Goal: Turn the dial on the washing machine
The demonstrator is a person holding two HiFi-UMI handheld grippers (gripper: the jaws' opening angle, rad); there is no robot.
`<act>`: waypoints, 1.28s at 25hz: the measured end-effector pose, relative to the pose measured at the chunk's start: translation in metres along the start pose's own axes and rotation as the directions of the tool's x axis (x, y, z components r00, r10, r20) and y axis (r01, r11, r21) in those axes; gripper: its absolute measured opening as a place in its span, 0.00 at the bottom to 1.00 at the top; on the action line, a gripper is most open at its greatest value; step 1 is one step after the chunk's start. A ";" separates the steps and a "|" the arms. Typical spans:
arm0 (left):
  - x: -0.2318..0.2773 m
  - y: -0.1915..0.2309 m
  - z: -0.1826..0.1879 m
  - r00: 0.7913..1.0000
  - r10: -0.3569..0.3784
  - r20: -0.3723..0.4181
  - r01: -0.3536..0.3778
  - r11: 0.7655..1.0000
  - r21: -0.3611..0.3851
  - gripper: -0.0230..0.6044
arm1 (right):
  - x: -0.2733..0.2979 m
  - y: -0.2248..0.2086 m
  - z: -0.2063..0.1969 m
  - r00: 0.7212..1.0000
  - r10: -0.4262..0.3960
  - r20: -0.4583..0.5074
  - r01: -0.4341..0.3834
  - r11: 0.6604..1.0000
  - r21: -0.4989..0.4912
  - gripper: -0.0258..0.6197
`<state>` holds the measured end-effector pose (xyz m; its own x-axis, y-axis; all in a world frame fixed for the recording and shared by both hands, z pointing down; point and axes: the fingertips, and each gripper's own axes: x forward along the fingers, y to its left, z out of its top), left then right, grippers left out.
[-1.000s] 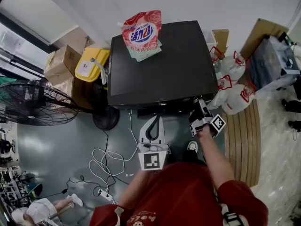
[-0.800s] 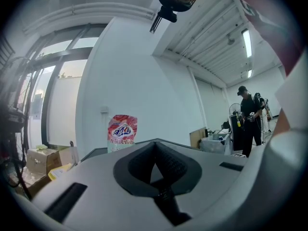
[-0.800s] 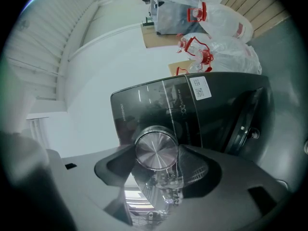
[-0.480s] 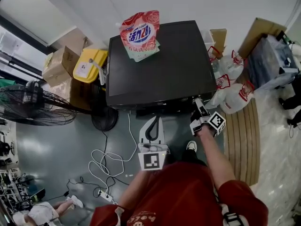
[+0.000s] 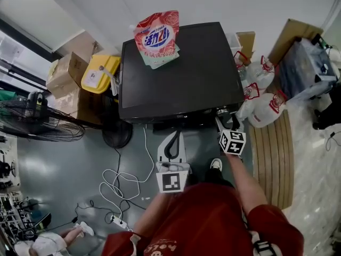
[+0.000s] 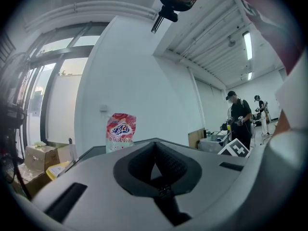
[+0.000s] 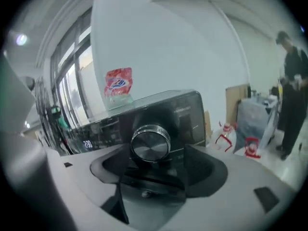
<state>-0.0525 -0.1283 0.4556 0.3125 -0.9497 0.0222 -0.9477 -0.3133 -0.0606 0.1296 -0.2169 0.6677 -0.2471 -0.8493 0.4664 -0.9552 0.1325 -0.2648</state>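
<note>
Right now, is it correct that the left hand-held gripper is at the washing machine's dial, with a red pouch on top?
No: the right hand-held gripper is at the dial, jaws opening around it, as the right gripper view shows. The red pouch is on top.

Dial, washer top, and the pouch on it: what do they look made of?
Dial: brushed metal or metallised plastic, can't tell which; fine circular sheen on its face, bright chrome-like rim.
Washing machine top: dark, smooth, semi-gloss panel, probably painted metal or plastic; it shows soft reflections.
Pouch: flexible printed plastic film, shiny and creased.
</note>
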 end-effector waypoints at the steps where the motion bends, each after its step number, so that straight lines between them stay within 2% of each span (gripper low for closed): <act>1: -0.001 0.000 0.000 1.000 0.000 0.001 0.000 1.000 0.000 0.05 | -0.001 0.002 0.002 1.000 -0.018 -0.003 0.018 0.997 -0.075 0.59; 4: -0.002 0.001 0.000 1.000 0.000 0.002 0.000 1.000 -0.002 0.05 | -0.002 0.009 0.003 0.998 -0.055 -0.019 0.049 0.969 -0.242 0.59; 8: -0.004 0.000 0.001 1.000 0.001 0.003 -0.001 1.000 -0.006 0.05 | -0.001 0.017 0.007 0.997 -0.068 -0.024 0.056 0.946 -0.319 0.59; 13: -0.005 0.001 0.002 1.000 0.000 0.010 0.000 1.000 -0.002 0.05 | -0.004 0.020 0.008 0.998 -0.064 -0.023 0.053 0.940 -0.338 0.59; 17: -0.005 0.004 0.000 1.000 0.008 0.005 -0.008 1.000 -0.013 0.05 | -0.013 0.025 0.005 0.999 -0.043 -0.030 0.032 0.947 -0.319 0.58; 32: -0.015 0.042 -0.003 0.997 0.075 -0.010 -0.075 0.997 -0.018 0.05 | -0.097 0.063 0.061 0.991 0.059 0.120 -0.013 0.935 -0.353 0.58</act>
<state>-0.0972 -0.1271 0.4554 0.2403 -0.9703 0.0273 -0.9694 -0.2413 -0.0442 0.1031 -0.1569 0.5541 -0.2821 -0.8950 0.3456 -0.9478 0.3159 0.0444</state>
